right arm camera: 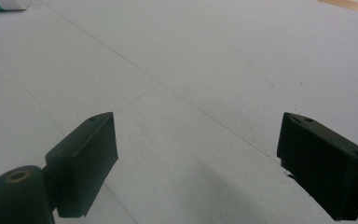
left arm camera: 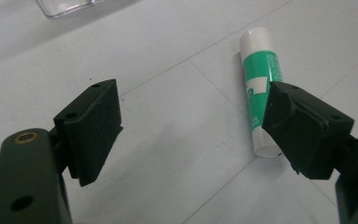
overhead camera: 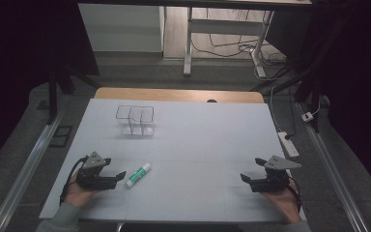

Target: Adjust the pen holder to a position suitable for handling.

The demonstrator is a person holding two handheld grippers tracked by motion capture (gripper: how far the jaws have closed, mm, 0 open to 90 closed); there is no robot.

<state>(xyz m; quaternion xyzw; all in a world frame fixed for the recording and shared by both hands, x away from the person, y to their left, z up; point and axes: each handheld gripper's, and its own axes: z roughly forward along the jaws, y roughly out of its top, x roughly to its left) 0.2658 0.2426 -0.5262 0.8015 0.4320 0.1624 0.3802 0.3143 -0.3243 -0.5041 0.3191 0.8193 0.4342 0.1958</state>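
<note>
Nearest the high camera, two hands are seen at the near edge of the white table (overhead camera: 183, 145), each holding a gripper. By the left gripper (overhead camera: 110, 170) nothing is held: its jaws are spread wide, and in the left gripper view (left arm camera: 193, 123) only bare table surface is seen between the pads. A green and white glue stick (overhead camera: 138, 174) is laid flat just beside this gripper, on the side toward the table's middle, with its white cap pointing away from the near edge. In the left gripper view the glue stick (left arm camera: 260, 84) is partly covered by one jaw; whether it is touched there cannot be told.

The right gripper (overhead camera: 252, 170) is held well apart from the glue stick, toward the table's right edge. Its jaws are likewise spread, with bare surface seen between them in the right gripper view (right arm camera: 198, 158).

A clear two-compartment holder (overhead camera: 135, 120) is set beyond the glue stick, toward the far edge and well apart from it. Between the glue stick and the right gripper a broad stretch of open surface is left, and open surface is also left between the glue stick and the holder.
</note>
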